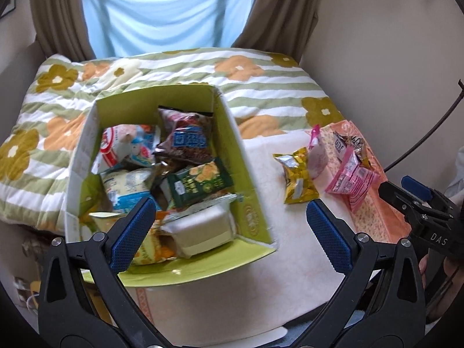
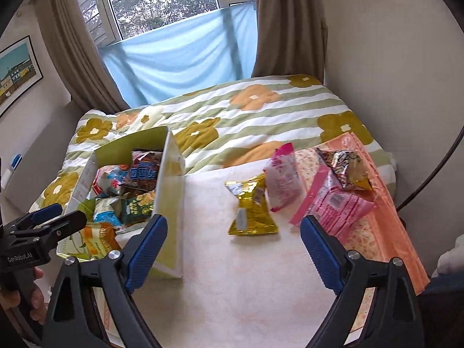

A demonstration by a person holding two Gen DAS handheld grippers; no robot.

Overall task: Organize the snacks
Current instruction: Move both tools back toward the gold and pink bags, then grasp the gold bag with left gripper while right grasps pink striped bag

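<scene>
An open green cardboard box [image 1: 246, 179] [image 2: 171, 191] stands on the white cloth, holding several snack packets. To its right lie loose snacks: a yellow packet [image 1: 298, 178] [image 2: 252, 208], a pale pink packet [image 1: 317, 156] [image 2: 282, 179], a bright pink packet [image 1: 352, 178] [image 2: 333, 203] and a dark crinkled packet [image 1: 351, 146] [image 2: 345, 168]. My left gripper [image 1: 232, 232] [image 2: 69, 214] hovers open over the box's near right corner, holding nothing. My right gripper [image 2: 232, 249] [image 1: 400, 190] hangs open and empty above the cloth, just short of the yellow packet.
The white cloth [image 2: 246, 290] has an orange patterned border [image 2: 385, 232] and lies on a bed with a flowered striped quilt [image 2: 261, 110]. A wall runs close along the right. Curtains and a window with blue fabric stand behind the bed.
</scene>
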